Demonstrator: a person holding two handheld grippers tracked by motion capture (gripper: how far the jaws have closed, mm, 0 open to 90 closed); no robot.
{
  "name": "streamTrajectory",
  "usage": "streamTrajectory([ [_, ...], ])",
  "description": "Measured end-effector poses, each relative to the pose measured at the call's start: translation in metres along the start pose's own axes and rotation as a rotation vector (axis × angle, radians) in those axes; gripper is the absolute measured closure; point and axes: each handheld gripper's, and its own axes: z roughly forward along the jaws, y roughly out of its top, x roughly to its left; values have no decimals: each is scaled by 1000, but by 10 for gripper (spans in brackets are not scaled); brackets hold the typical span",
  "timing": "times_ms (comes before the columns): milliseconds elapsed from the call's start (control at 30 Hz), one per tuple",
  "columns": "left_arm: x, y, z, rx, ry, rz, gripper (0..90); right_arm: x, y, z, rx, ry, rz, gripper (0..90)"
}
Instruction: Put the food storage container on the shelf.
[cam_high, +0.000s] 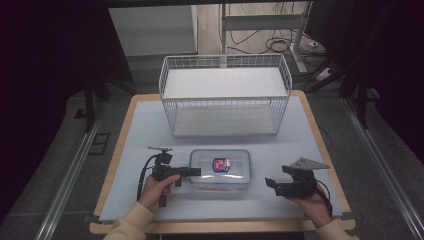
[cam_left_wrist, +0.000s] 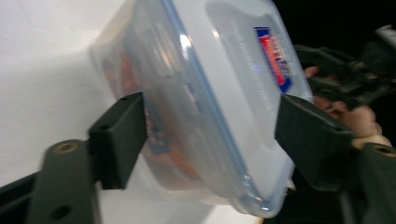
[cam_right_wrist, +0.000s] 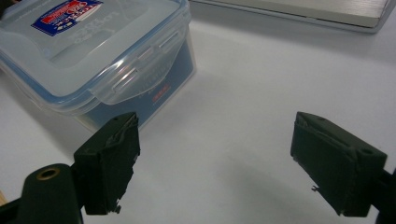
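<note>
A clear plastic box (cam_high: 220, 171) with a clip lid and a red-and-blue label sits on the bench (cam_high: 145, 125) near its front edge, at 6 o'clock from the white wire basket (cam_high: 225, 95), well apart from it. The left gripper (cam_high: 196, 171) lies level at the box's 9 o'clock end, pointing toward 3 o'clock; in the left gripper view its jaws stand wide with the box's end between them, one jaw beside the box wall, the other by the lid, and whether either touches I cannot tell through the blur. The right gripper (cam_high: 270, 183) hovers at the box's 4 o'clock, near but apart, its jaws wide with only bare bench between them in the right gripper view.
</note>
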Motion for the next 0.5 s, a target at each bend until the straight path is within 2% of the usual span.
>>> streamTrajectory([
  [167,-1,0,-4,-24,11,3,318,0,1,1,4,10,4,167],
  [267,-1,0,-4,-33,13,0,326,3,3,4,15,46,12,168],
  [333,-1,0,-4,-42,19,-7,340,6,6,5,15,91,24,168],
  [367,-1,0,-4,-47,22,-8,348,7,10,6,15,129,42,167],
  [500,-1,1,-4,-51,22,-13,355,12,21,10,27,232,110,158],
])
